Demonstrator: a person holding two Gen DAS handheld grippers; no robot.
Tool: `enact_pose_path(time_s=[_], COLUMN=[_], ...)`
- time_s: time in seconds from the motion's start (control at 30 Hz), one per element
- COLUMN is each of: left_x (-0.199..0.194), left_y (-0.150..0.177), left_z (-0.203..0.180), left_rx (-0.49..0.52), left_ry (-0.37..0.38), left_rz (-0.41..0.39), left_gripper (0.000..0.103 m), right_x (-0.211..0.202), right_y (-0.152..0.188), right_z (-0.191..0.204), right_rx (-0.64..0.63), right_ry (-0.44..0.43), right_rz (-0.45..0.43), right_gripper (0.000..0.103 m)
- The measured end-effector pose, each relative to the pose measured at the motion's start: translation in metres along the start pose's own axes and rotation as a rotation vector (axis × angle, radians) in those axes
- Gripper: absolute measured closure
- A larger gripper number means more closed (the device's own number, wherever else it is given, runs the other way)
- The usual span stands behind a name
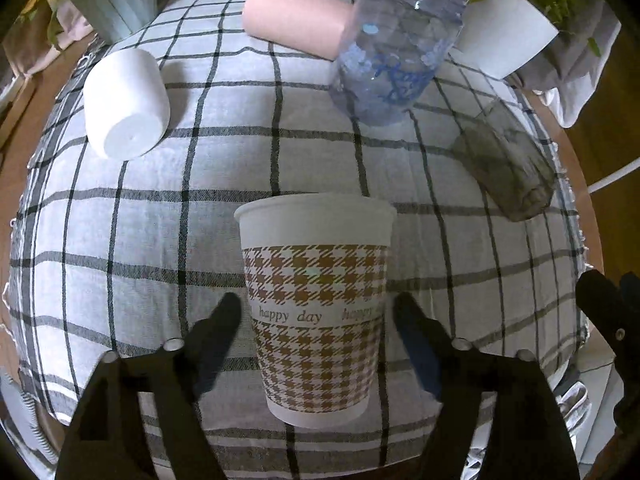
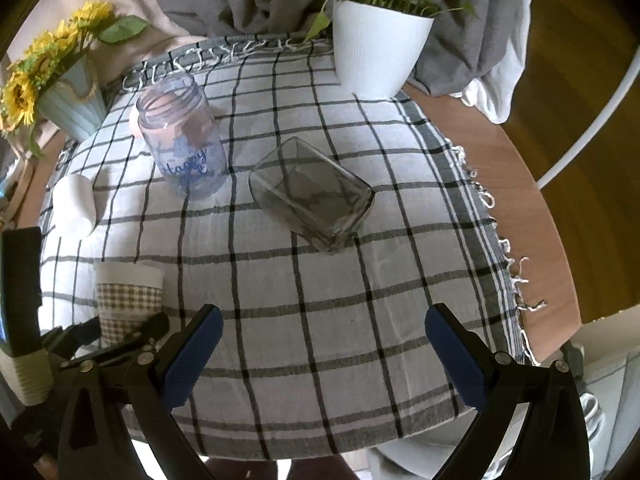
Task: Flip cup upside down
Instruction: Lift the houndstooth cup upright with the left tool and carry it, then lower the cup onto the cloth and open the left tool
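Note:
A paper cup (image 1: 316, 304) with a brown houndstooth pattern and the words "happy day" stands upright, mouth up, on the checked tablecloth (image 1: 160, 208). My left gripper (image 1: 316, 312) is open with one finger on each side of the cup, a small gap on both sides. The cup also shows at the left of the right wrist view (image 2: 128, 296), with the left gripper (image 2: 120, 332) around it. My right gripper (image 2: 320, 320) is open and empty above the near part of the cloth.
A white cup (image 1: 126, 104) and a pink cup (image 1: 296, 16) lie on their sides. A blue-printed glass jar (image 2: 180, 136) stands upright; a square grey glass (image 2: 312, 192) lies on its side. A white plant pot (image 2: 376, 52) and a sunflower vase (image 2: 68, 100) stand at the back.

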State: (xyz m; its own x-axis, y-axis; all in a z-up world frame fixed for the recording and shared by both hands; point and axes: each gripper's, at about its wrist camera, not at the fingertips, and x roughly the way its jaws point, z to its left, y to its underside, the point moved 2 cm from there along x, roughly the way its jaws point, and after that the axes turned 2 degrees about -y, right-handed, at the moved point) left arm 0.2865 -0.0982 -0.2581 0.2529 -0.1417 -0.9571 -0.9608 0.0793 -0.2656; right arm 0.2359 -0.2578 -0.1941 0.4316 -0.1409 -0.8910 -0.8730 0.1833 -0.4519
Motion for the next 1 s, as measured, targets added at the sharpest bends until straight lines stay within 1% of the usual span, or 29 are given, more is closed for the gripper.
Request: enact_pose_path(time_s=[0.07, 0.17, 0.23, 0.3, 0.4, 0.47, 0.53, 0.63, 0.73, 0.8, 0.87, 1.0], left_x=[-0.003, -0.013, -0.022, -0.036, -0.059, -0.075, -0.085, -0.095, -0.1, -0.102, -0.102, -0.099], left_y=[-0.001, 0.0, 0.001, 0.004, 0.008, 0.013, 0.015, 0.023, 0.03, 0.036, 0.04, 0.048], left_z=[-0.001, -0.004, -0.004, 0.001, 0.014, 0.025, 0.036, 0.059, 0.081, 0.094, 0.101, 0.118], left_rx=[0.014, 0.061, 0.075, 0.083, 0.086, 0.091, 0.09, 0.067, 0.031, 0.015, 0.001, -0.033], left_ry=[0.019, 0.034, 0.047, 0.046, 0.011, -0.031, -0.085, -0.144, -0.155, -0.159, -0.164, -0.207], left_rz=[-0.003, -0.012, -0.025, -0.055, -0.129, -0.186, -0.235, -0.279, -0.296, -0.296, -0.29, -0.277], left_gripper=[0.021, 0.018, 0.018, 0.015, 0.009, 0.007, 0.003, 0.001, 0.001, 0.001, 0.001, 0.001], right_x=[-0.003, -0.011, -0.02, -0.032, -0.049, -0.056, -0.06, -0.058, -0.053, -0.048, -0.04, -0.023], right_y=[0.001, 0.004, 0.006, 0.008, 0.011, 0.013, 0.015, 0.019, 0.025, 0.029, 0.033, 0.043], right_z=[-0.001, -0.004, -0.007, -0.008, -0.006, -0.002, 0.005, 0.022, 0.04, 0.054, 0.069, 0.091], right_rx=[0.015, 0.055, 0.083, 0.107, 0.137, 0.147, 0.152, 0.136, 0.116, 0.093, 0.066, 0.029], right_ry=[0.007, 0.01, 0.016, 0.013, 0.003, -0.01, -0.028, -0.06, -0.093, -0.118, -0.157, -0.199], right_rz=[-0.004, -0.016, -0.041, -0.079, -0.14, -0.17, -0.183, -0.173, -0.156, -0.133, -0.092, -0.028], right_gripper=[0.001, 0.001, 0.001, 0.001, 0.001, 0.001, 0.001, 0.001, 0.001, 0.001, 0.001, 0.002])
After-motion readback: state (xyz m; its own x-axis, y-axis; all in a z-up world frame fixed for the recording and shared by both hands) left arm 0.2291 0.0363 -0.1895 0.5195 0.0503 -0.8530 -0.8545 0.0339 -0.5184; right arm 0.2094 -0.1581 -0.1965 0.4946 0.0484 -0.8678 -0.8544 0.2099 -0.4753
